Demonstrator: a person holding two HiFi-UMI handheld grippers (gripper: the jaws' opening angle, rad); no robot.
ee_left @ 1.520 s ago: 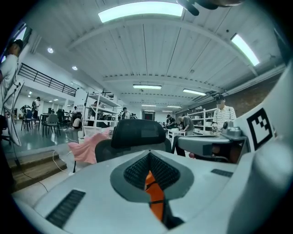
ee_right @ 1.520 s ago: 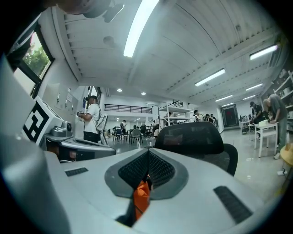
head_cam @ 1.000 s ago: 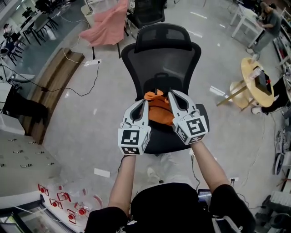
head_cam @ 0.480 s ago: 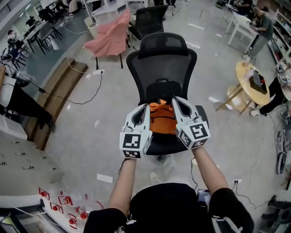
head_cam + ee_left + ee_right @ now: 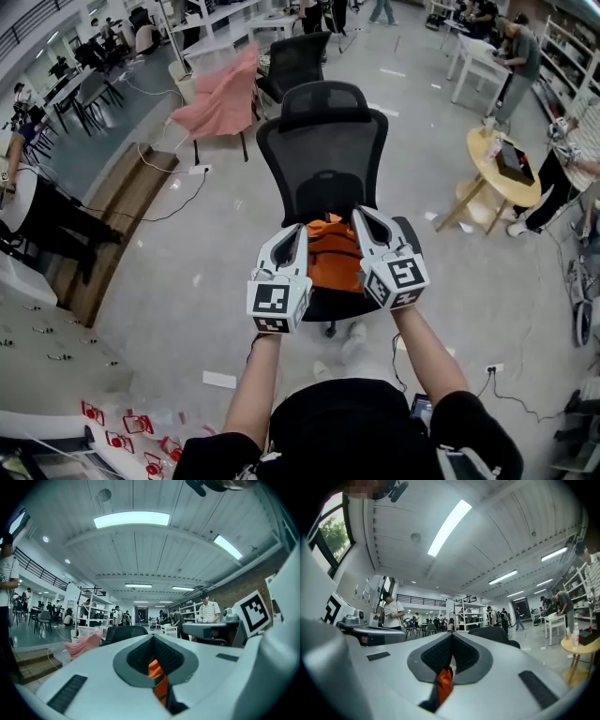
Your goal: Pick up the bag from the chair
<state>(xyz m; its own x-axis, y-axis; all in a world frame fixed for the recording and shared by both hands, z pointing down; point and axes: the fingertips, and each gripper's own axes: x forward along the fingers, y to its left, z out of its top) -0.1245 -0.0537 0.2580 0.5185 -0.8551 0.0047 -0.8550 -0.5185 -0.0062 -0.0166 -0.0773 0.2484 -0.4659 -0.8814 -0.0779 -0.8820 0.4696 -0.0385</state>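
Pinching orange fabric, the left gripper and right gripper are clamped on the bag at its nine and three o'clock edges. It looks soft and light, so hold near the top.

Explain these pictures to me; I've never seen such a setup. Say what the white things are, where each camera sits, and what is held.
No robot here: a person holds a tool in each hand. The white shapes are the left gripper and the right gripper, each with two jaws and a marker cube. The wide picture comes from a camera on the person's head, looking down. The other two come from cameras riding on the grippers, looking along their jaws. Below stands a black office chair. Over its seat is an orange bag. Both pairs of jaws are closed on its orange fabric, one on each side.
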